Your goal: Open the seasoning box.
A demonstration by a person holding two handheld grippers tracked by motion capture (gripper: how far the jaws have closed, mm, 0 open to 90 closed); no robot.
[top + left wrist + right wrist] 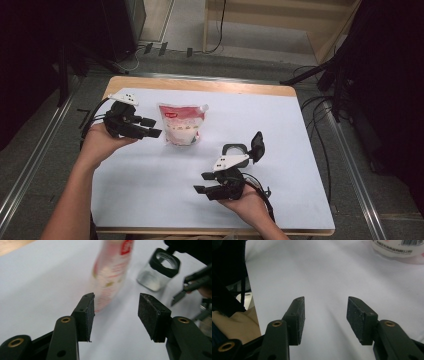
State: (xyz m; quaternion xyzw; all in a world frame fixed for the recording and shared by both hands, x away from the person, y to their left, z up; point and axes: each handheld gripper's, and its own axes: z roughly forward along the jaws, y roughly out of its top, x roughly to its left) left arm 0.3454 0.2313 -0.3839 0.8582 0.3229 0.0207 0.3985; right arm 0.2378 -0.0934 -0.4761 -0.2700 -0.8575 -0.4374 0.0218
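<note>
Two black hand-held grippers hover over the white-covered wooden tabletop (pixel 150 200), each with jaws parted about halfway and nothing between them. The left gripper (pixel 150 127) points at the red-and-white soft plastic spout pouch (pixel 181 124), which lies flat near the tabletop's middle, just beyond the jaw tips and not touched. The right gripper (pixel 202 182) sits nearer the person, beside the clear glass jar with a black square rim (pixel 235 150), whose black lid (pixel 257 145) stands flipped up.
</note>
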